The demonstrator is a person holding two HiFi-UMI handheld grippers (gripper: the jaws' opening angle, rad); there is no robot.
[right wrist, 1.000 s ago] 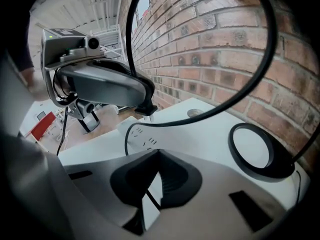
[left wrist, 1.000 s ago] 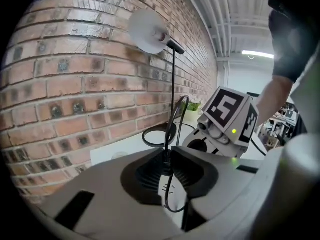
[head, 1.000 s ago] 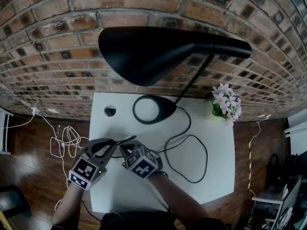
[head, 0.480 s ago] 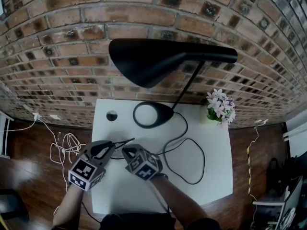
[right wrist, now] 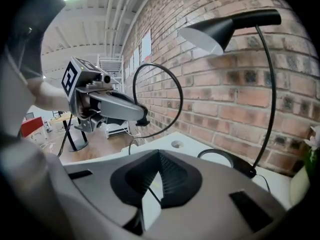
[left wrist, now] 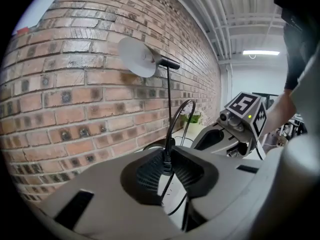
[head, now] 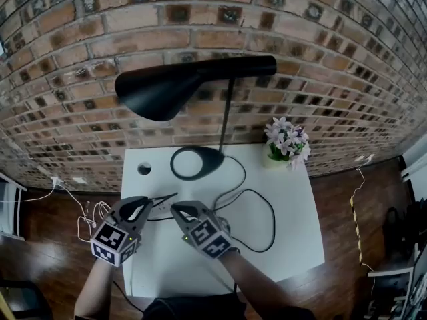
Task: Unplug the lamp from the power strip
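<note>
The black lamp (head: 180,89) stands on the white table (head: 293,232), its round base (head: 197,162) near the wall. Its black cord (head: 260,205) loops across the table and rises to my left gripper (head: 152,201). That gripper (left wrist: 166,164) is shut on the black plug (left wrist: 165,159), held in the air clear of any socket; the right gripper view shows the plug (right wrist: 142,121) too. My right gripper (head: 179,209) sits low beside it. Its jaws (right wrist: 159,179) stand slightly apart around a white body that looks like the power strip (right wrist: 149,204).
A pot of pale flowers (head: 287,142) stands at the table's back right. A round cable hole (head: 144,169) is at the back left. White cables (head: 90,212) lie on the wooden floor left of the table. The brick wall (head: 320,65) runs close behind.
The head camera has swung, so lamp and table sit further left in the picture. Both grippers stay close together at the table's front left, the left still shut on the plug.
</note>
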